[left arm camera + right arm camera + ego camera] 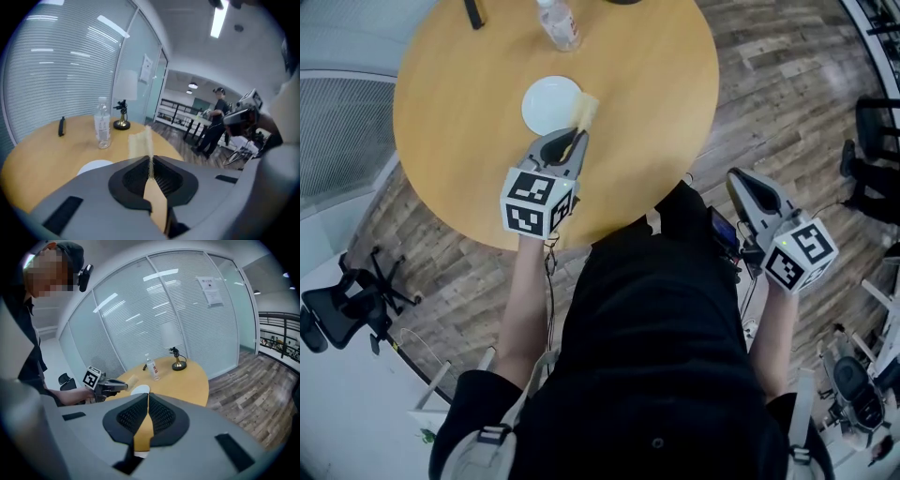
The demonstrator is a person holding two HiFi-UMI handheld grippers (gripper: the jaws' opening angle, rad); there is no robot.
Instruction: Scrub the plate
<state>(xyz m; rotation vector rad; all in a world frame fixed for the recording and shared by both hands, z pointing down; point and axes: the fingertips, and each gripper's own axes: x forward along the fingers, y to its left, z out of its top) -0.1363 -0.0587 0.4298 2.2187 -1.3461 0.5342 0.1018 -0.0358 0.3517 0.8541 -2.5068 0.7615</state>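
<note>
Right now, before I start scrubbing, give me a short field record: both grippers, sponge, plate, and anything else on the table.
left gripper: fingers shut on the sponge, held over the table
sponge: sticks out ahead of the fingers, over the plate's right rim; contact unclear
plate: white, empty, flat on the round wooden table
right gripper: fingers together, nothing held, off the table to its right
other items: clear bottle, brass-based stand, dark pen-like item, all beyond the plate
</note>
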